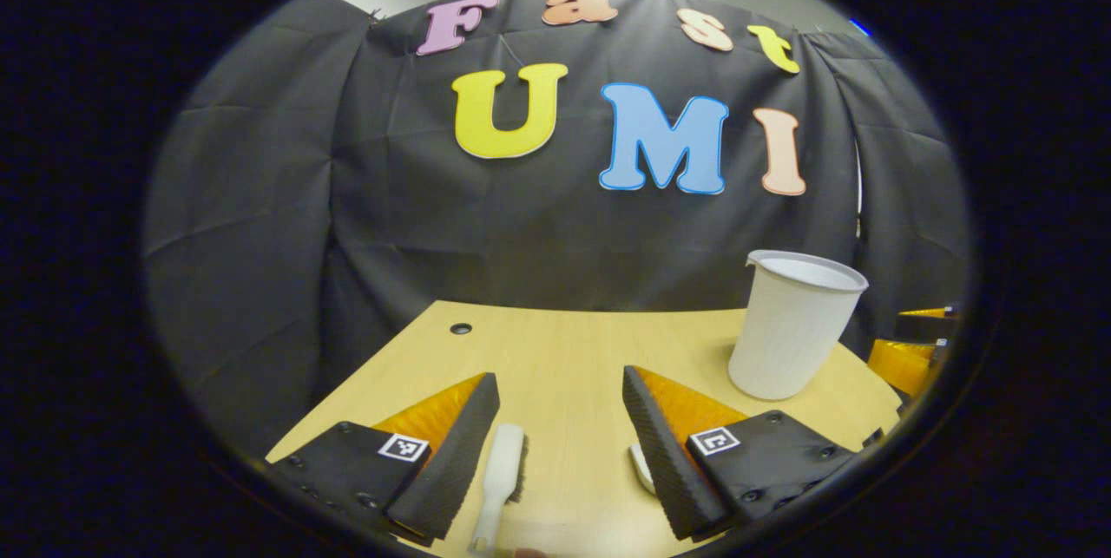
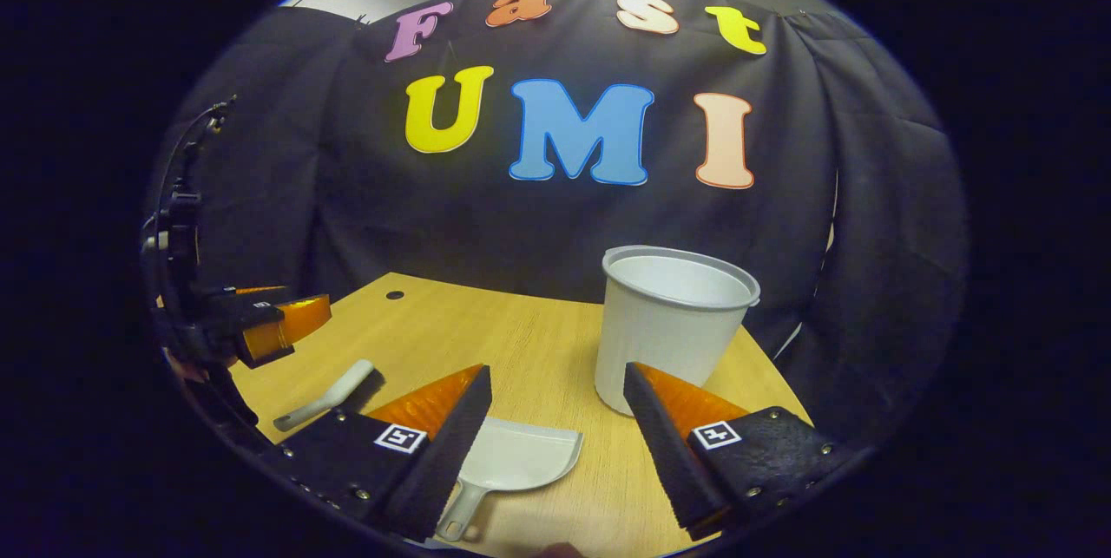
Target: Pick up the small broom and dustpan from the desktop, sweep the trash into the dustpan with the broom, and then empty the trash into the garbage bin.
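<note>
The small white broom (image 1: 502, 478) is lying flat on the wooden desktop (image 1: 555, 350), its dark bristles turned sideways, just beside the inner finger of the left gripper (image 1: 560, 406), whose jaws are being held wide apart with nothing grasped. The white dustpan (image 2: 512, 458) is resting near the desk's front edge, between the spread, released fingers of the right gripper (image 2: 555, 402). The white garbage bin (image 2: 670, 324) is standing upright beyond, near the far right edge.

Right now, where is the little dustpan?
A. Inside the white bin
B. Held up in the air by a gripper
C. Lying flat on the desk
C: in the right gripper view the dustpan lies flat on the desk, between the right gripper's open fingers.
</note>
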`<state>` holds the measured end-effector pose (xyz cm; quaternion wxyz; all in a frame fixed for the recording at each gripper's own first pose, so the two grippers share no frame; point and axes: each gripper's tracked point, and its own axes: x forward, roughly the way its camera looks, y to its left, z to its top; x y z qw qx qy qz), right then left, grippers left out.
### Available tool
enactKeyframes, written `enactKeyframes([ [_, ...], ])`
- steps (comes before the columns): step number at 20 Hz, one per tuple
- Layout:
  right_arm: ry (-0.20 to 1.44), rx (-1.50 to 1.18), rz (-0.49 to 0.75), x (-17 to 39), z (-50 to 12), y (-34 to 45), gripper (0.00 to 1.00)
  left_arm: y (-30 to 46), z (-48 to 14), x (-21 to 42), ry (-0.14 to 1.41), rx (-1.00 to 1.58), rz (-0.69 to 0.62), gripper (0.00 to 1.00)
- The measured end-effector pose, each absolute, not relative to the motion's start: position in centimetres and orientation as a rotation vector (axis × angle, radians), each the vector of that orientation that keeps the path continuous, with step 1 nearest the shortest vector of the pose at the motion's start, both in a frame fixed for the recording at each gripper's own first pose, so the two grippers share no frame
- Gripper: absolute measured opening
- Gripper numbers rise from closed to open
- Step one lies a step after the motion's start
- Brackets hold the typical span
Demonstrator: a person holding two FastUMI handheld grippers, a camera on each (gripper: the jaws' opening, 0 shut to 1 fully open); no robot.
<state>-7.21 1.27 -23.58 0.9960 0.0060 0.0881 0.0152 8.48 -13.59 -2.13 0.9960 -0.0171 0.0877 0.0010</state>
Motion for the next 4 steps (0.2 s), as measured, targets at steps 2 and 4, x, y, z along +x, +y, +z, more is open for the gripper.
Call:
enactKeyframes([
  [2, 0.134, 0.001, 0.005, -7.2, -22.8, 0.9, 0.95, -13.5, -1.1, 8.4, 0.13, -0.037, 0.008, 0.96],
  [4, 0.099, -0.008, -0.022, -7.5, -21.8, 0.3, 0.95, -13.6, -0.3, 8.2, 0.093, -0.045, 0.004, 0.96],
])
